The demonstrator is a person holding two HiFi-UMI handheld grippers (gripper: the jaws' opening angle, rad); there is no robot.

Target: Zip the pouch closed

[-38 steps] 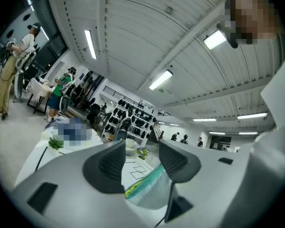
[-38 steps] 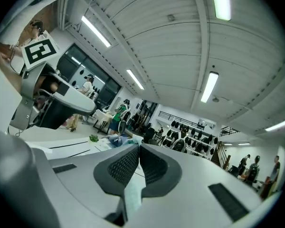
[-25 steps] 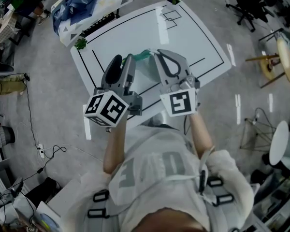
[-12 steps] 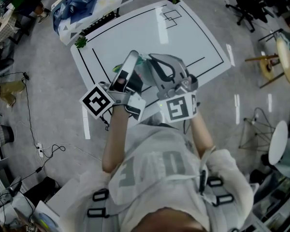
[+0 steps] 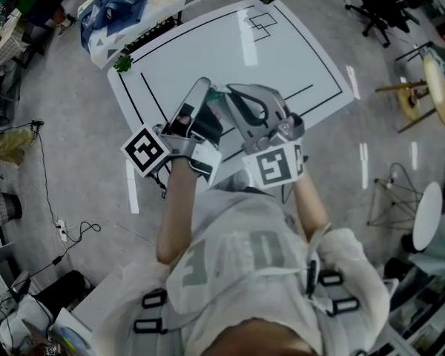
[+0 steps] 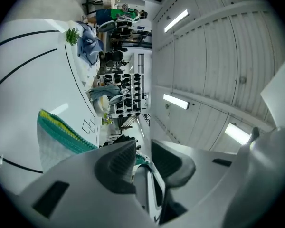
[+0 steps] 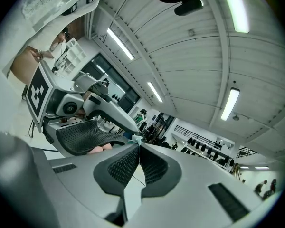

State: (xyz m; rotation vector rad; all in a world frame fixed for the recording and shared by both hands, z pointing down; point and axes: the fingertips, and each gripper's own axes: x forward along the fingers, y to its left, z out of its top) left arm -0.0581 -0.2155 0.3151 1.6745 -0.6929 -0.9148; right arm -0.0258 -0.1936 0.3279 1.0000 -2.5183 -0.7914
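Your left tongs [image 6: 142, 149] are closing, the pads not yet pressed together, with a strip of teal showing in the gap at their tips. Your right tongs [image 7: 138, 145] are pressed together and pinch a small teal scrap of the pouch [image 6: 61, 137] at their very tip. You hold the pouch up in the air between the two tongs, above the near edge of the white bench [image 5: 282, 50], its green and yellow zip band running towards the left tongs.

As for progress, the pouch is caught at one end, but the zip pull looks as if it is only now being taken, so the run along the zip seems to be ahead of you. How much of the zip is already shut cannot be told.

Against a second ago, your left tongs have rolled over, so the marker cube now faces out to the left, and their jaws have narrowed from full spread. The right tongs have kept their pinch.
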